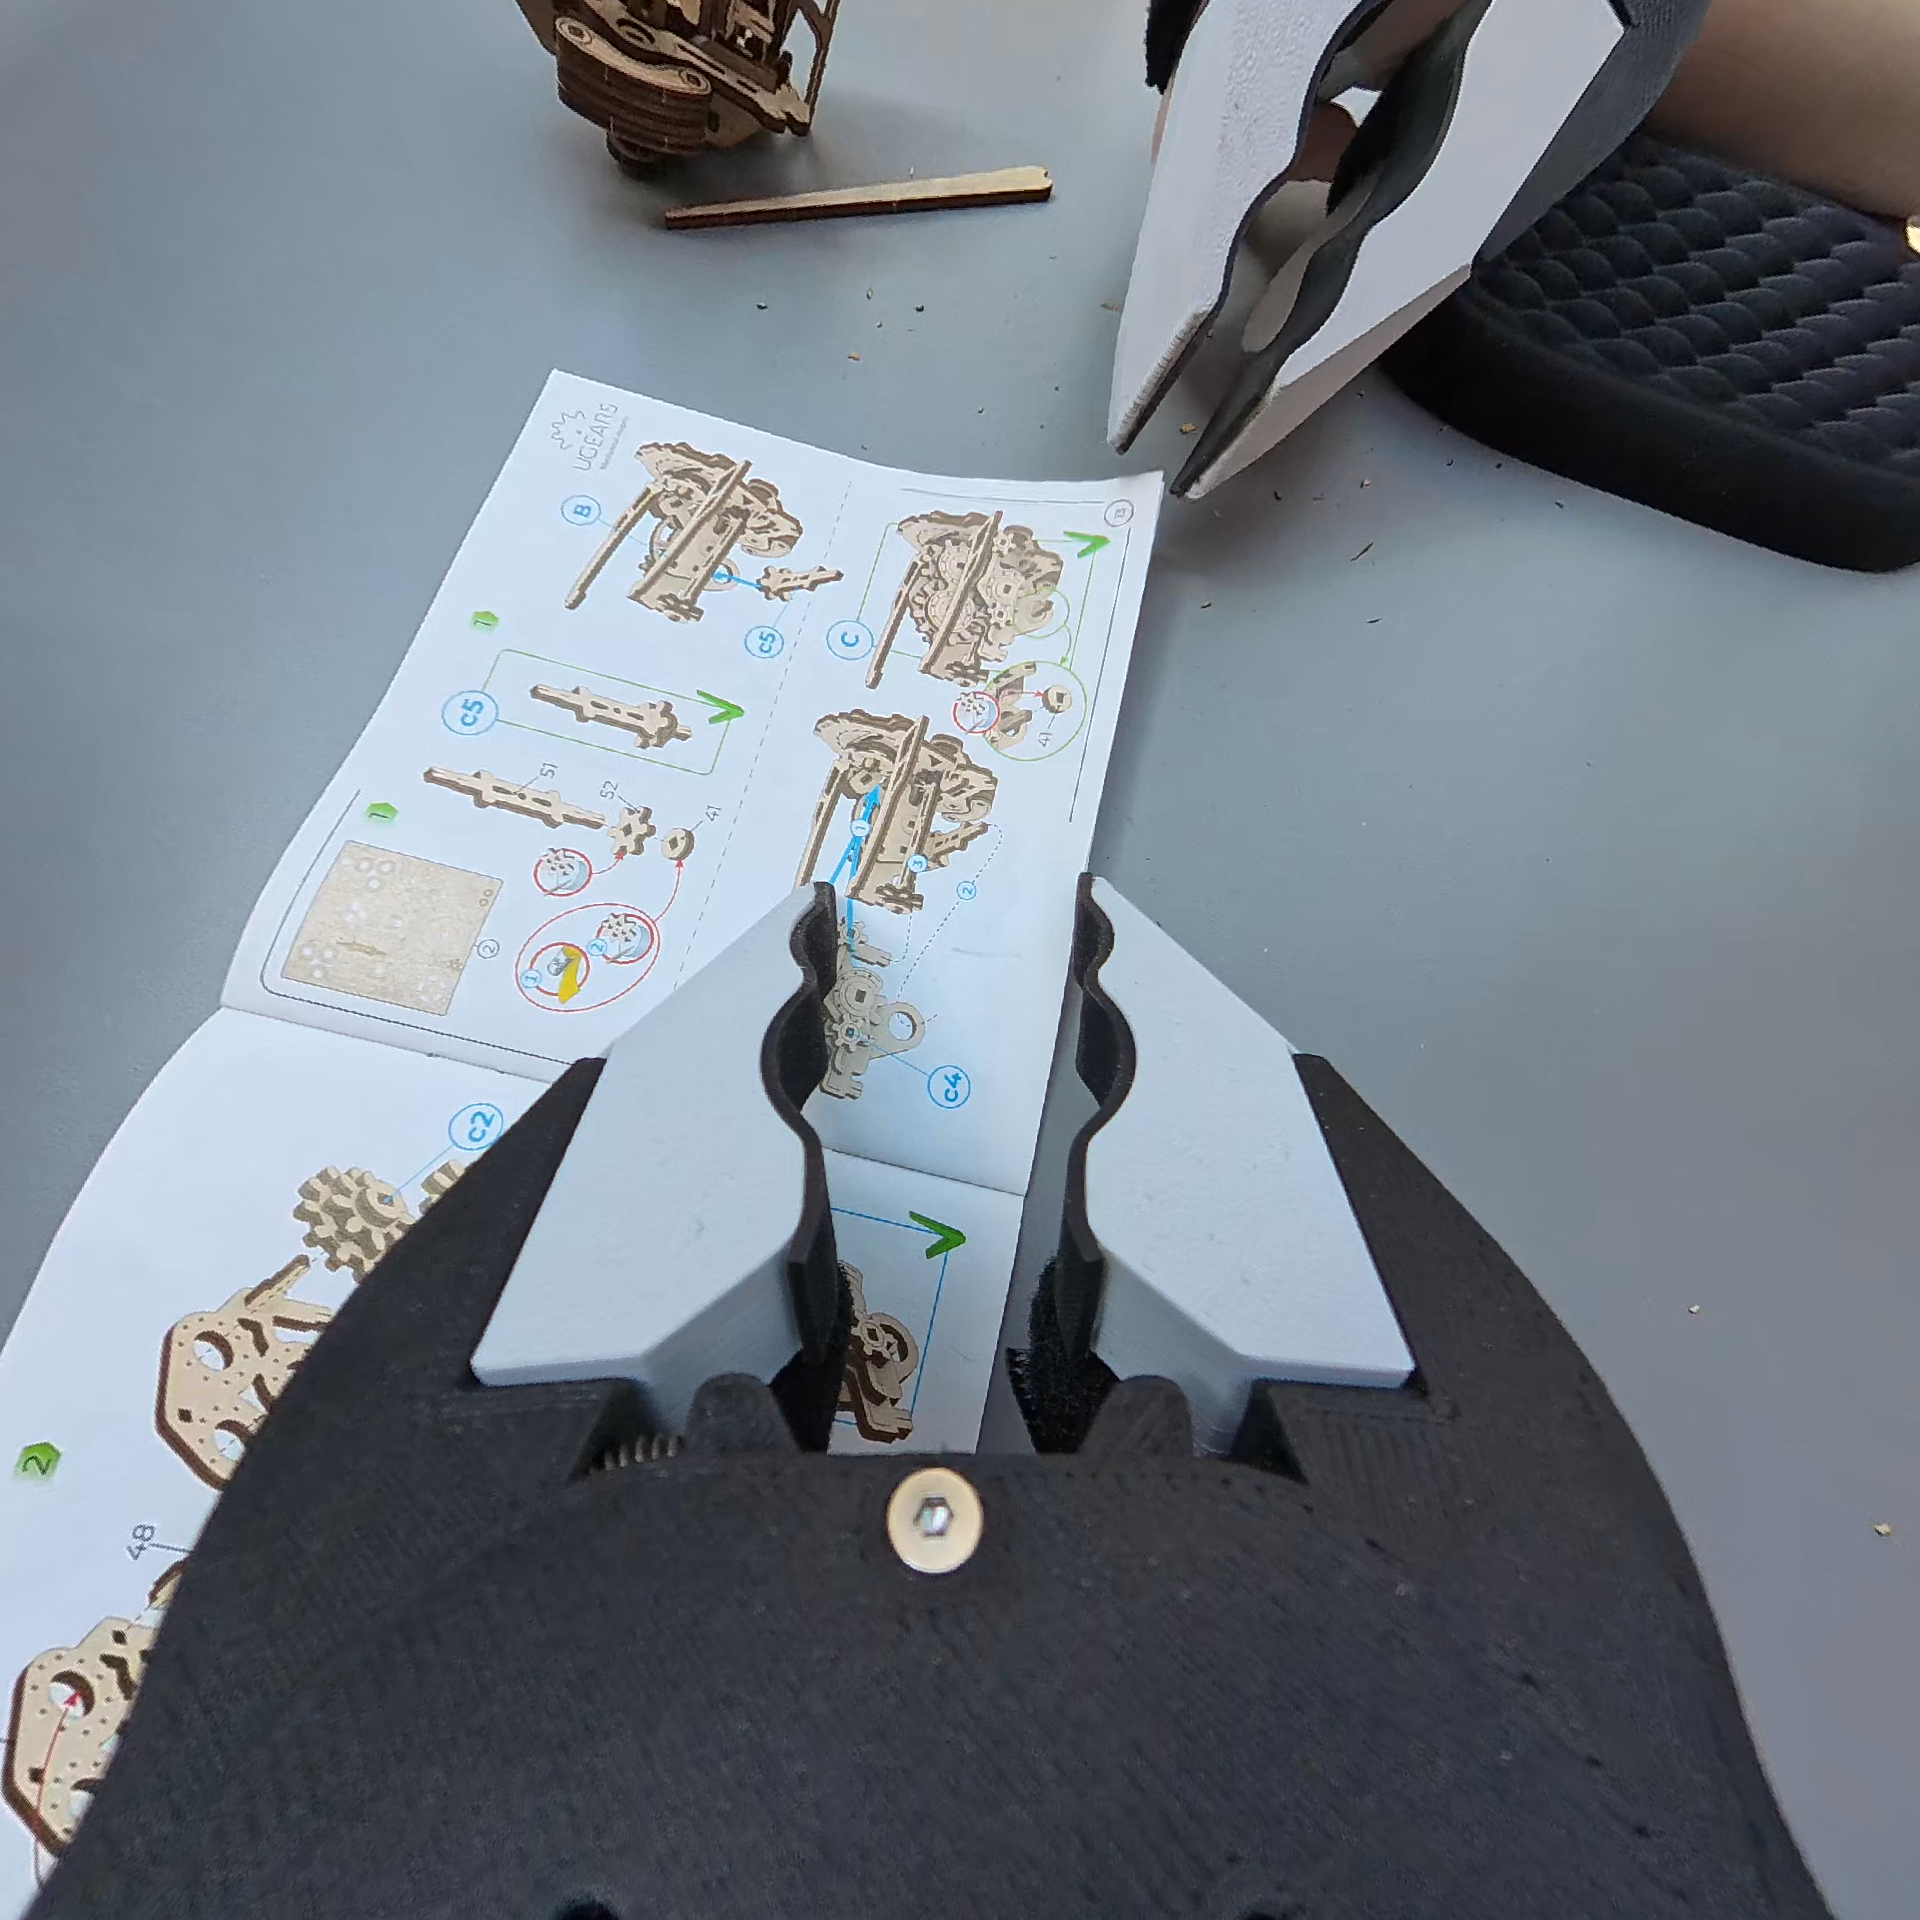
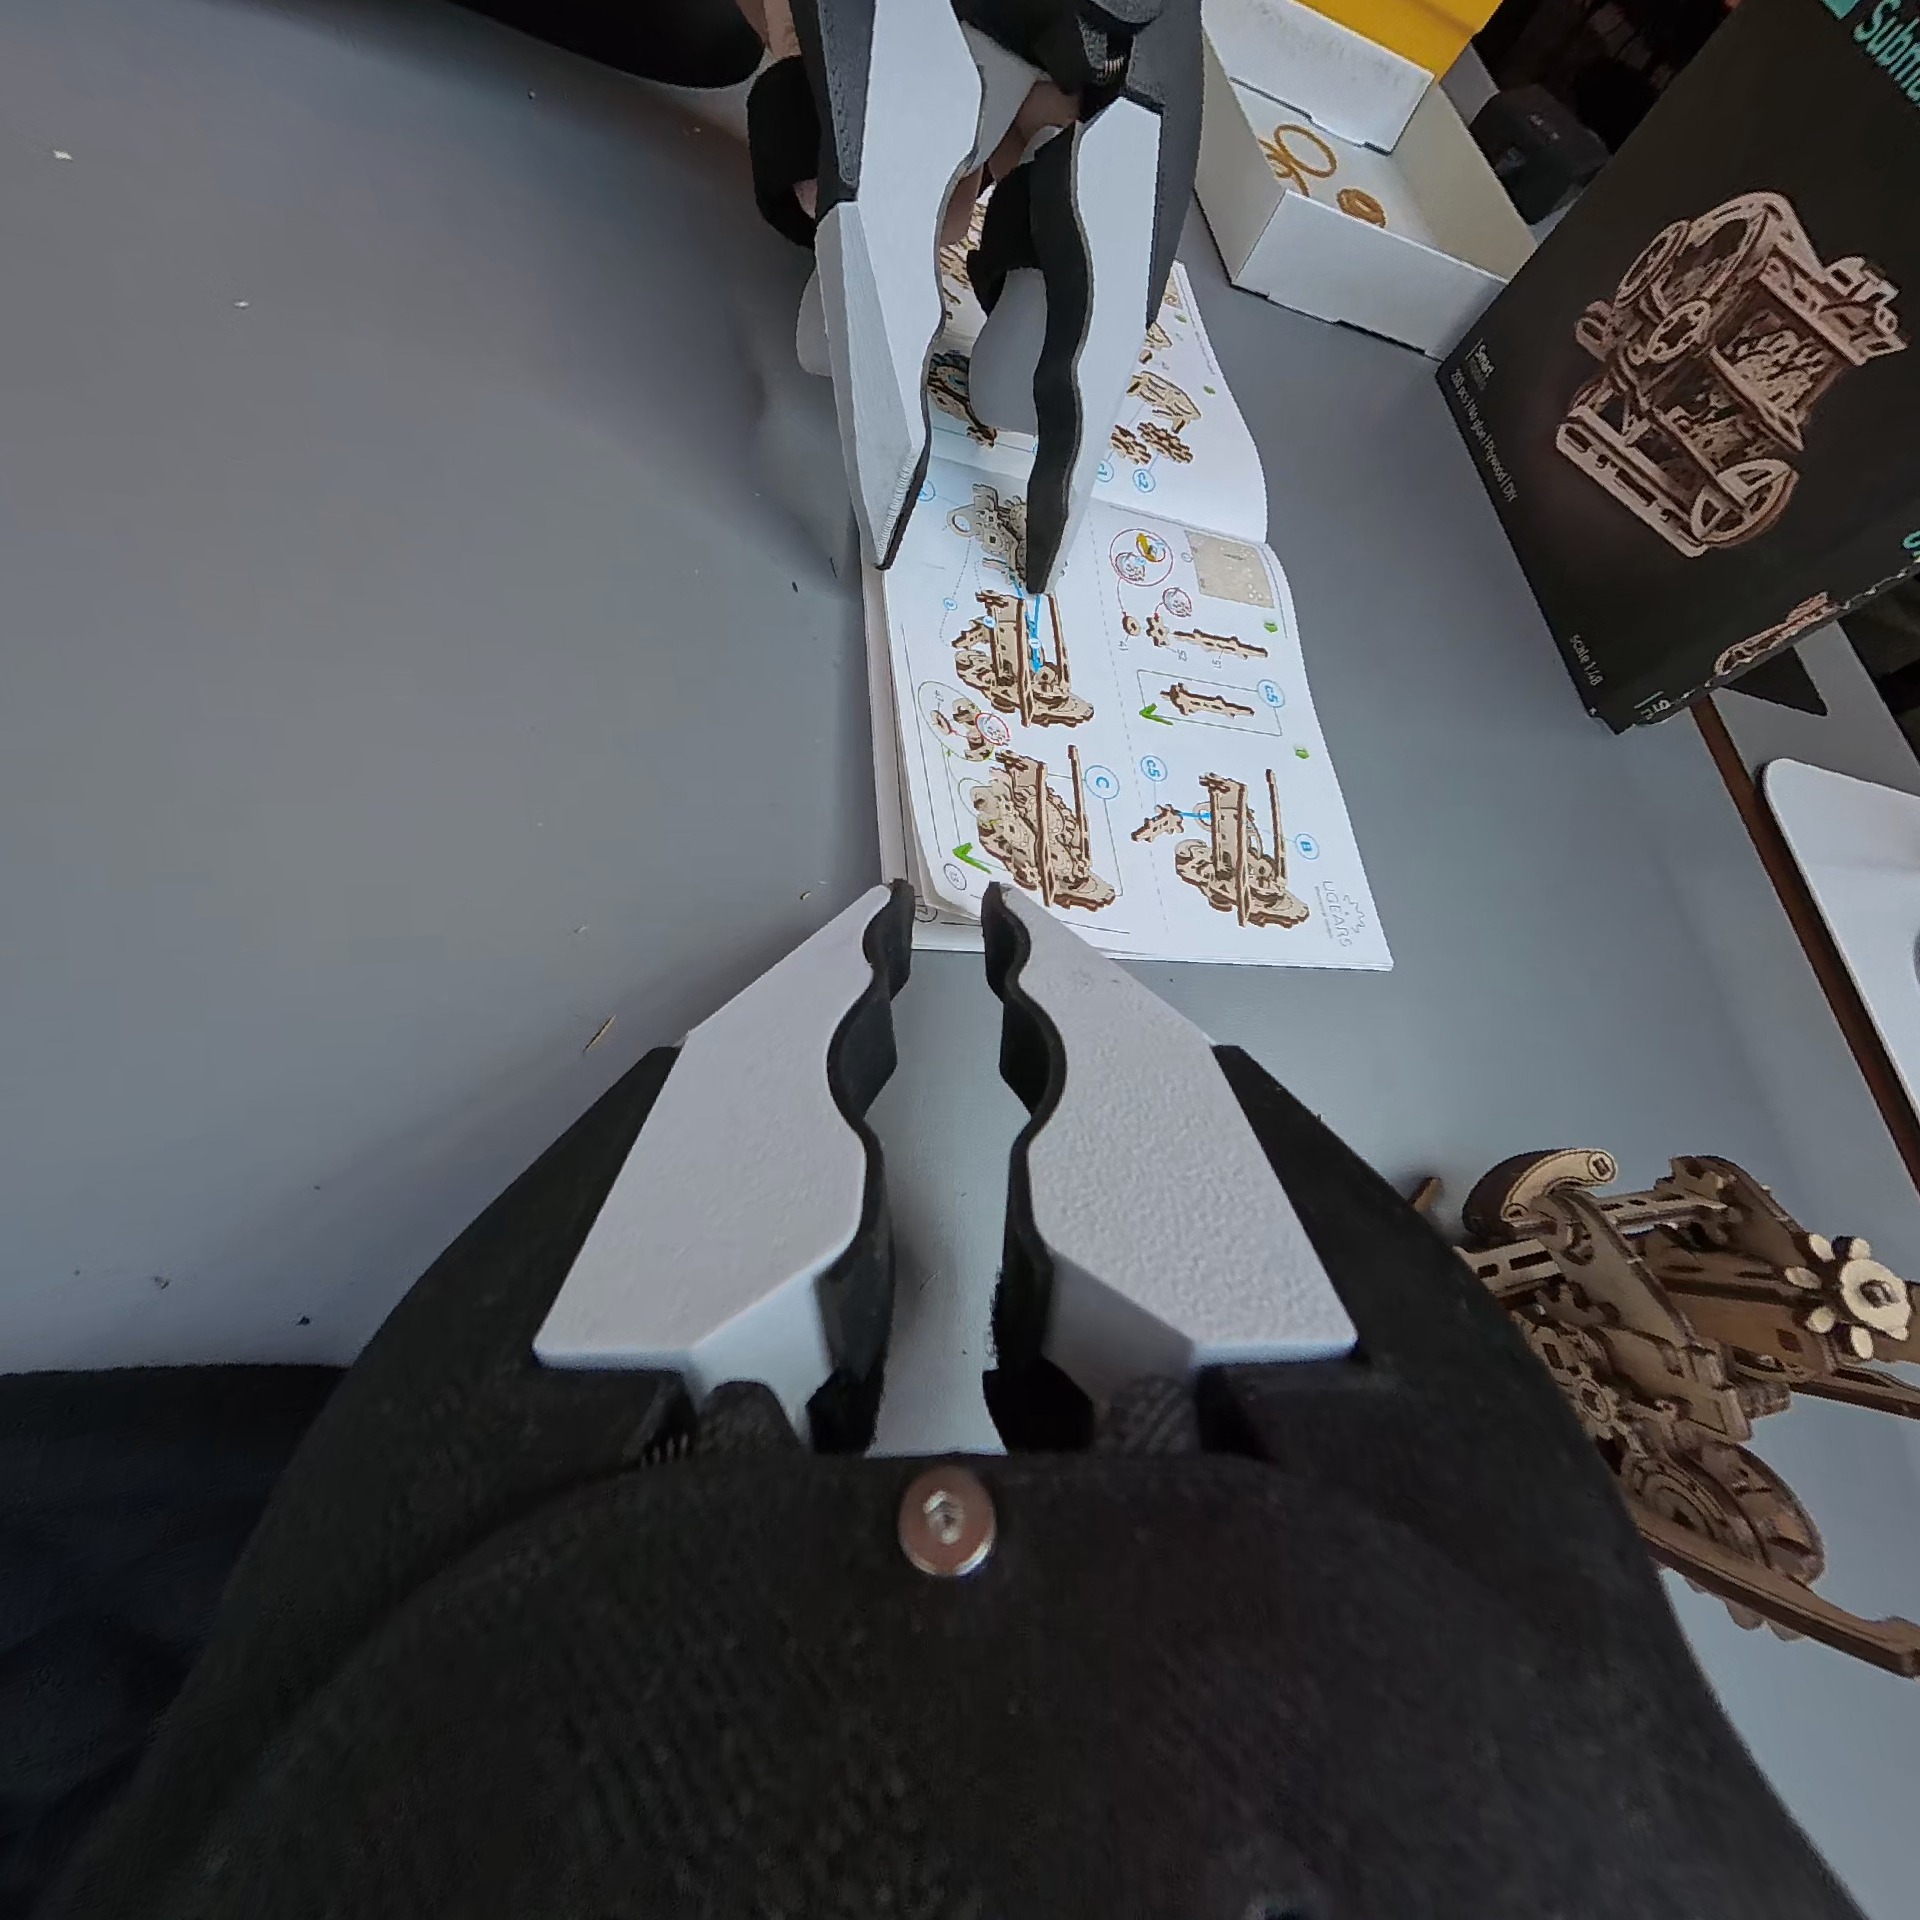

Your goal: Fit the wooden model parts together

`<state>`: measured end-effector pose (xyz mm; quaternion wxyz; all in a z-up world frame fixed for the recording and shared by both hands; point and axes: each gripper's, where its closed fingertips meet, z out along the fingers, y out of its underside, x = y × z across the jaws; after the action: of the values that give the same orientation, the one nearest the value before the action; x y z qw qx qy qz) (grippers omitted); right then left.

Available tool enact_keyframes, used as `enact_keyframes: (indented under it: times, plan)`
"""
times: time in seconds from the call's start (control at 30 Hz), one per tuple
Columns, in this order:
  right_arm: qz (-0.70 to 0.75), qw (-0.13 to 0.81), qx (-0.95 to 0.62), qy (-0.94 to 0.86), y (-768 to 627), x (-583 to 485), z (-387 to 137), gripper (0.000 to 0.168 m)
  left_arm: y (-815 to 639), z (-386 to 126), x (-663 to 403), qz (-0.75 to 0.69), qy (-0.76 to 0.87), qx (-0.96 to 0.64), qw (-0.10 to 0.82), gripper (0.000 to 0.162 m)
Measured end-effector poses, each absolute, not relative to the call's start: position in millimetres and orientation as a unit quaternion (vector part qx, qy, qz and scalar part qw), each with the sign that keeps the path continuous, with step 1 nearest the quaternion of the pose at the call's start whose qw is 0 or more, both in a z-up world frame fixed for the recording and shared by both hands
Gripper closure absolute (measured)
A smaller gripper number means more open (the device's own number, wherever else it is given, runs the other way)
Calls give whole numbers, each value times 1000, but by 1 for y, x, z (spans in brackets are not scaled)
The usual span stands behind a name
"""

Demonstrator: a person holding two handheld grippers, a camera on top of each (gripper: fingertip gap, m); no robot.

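A partly built wooden model (image 1: 675,73) stands at the far edge of the left wrist view, with a loose flat wooden stick (image 1: 862,197) lying beside it. The model also shows at the lower right of the right wrist view (image 2: 1683,1351). My left gripper (image 1: 956,894) is open and empty, low over the open instruction booklet (image 1: 665,748); it shows from the front in the right wrist view (image 2: 966,571). My right gripper (image 2: 945,894) is open by a narrow gap and empty, just short of the booklet's (image 2: 1143,727) near edge. It also shows in the left wrist view (image 1: 1153,462).
A black padded mat (image 1: 1714,364) lies behind my right gripper. A black product box (image 2: 1714,416) leans at the right, a white box (image 2: 1351,208) with small wooden parts stands behind it, and a white board (image 2: 1860,883) lies at the far right. The table (image 2: 416,623) is grey. Spacing between my two grippers at the tips: around 10 cm. The loose flat wooden stick (image 1: 862,197) is closer to my right gripper, around 11 cm from its tips; the left tips are 20 cm off.
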<state>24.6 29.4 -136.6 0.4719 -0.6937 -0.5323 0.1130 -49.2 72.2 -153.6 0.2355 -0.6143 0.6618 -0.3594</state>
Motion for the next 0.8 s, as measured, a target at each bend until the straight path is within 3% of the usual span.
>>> enact_keyframes:
  times: [0.8]
  plan:
    - [94,474,-692,-535,31,23,-140,168,72,-154,-49,-356,665,-612,238,118]
